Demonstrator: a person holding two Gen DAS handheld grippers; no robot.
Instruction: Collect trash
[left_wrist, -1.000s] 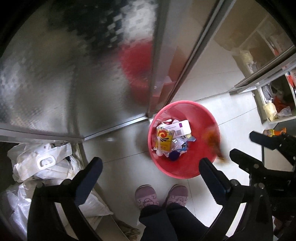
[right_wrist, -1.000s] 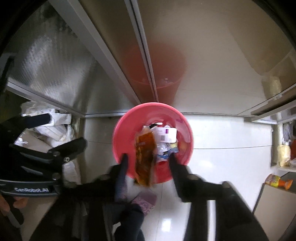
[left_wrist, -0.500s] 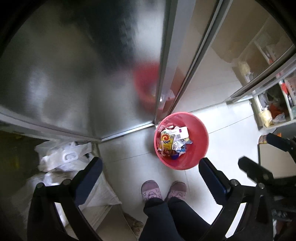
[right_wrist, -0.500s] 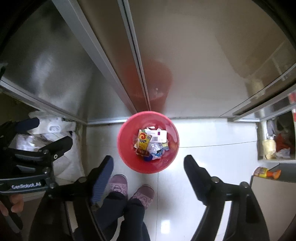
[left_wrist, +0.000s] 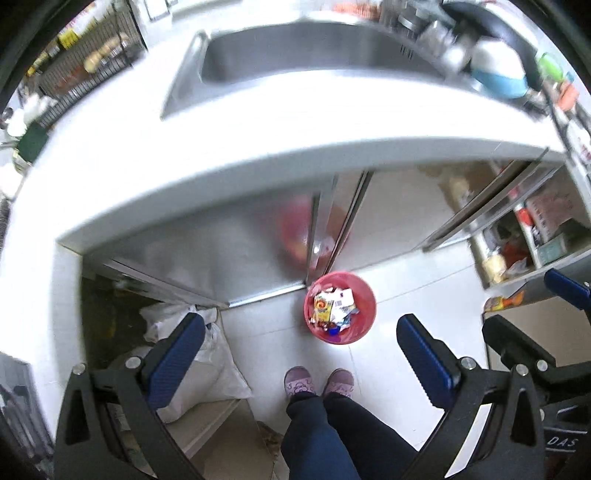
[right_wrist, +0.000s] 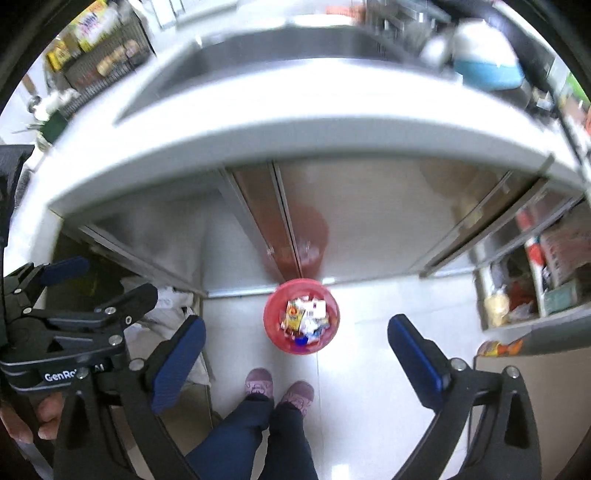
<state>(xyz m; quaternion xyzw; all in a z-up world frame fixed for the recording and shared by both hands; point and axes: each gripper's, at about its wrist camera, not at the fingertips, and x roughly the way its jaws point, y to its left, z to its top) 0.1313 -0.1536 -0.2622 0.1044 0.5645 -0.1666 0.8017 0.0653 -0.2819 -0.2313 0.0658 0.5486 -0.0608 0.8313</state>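
Observation:
A red bin stands on the white tiled floor far below, against the metal cabinet doors. It holds several wrappers and packets. My left gripper is open high above the floor, with nothing between its blue pads. My right gripper hangs directly over the bin, its jaws opening wide with nothing between them. The right gripper's fingers show at the right edge of the left wrist view. The left gripper's fingers show at the left of the right wrist view.
A white countertop with a steel sink juts out above the cabinet. White plastic bags lie at the left. The person's shoes stand just before the bin. Open shelves and an orange packet are at the right.
Both grippers rose far above the bin, bringing the countertop and sink into view. The right gripper opened and the orange-brown wrapper it held is gone from its jaws.

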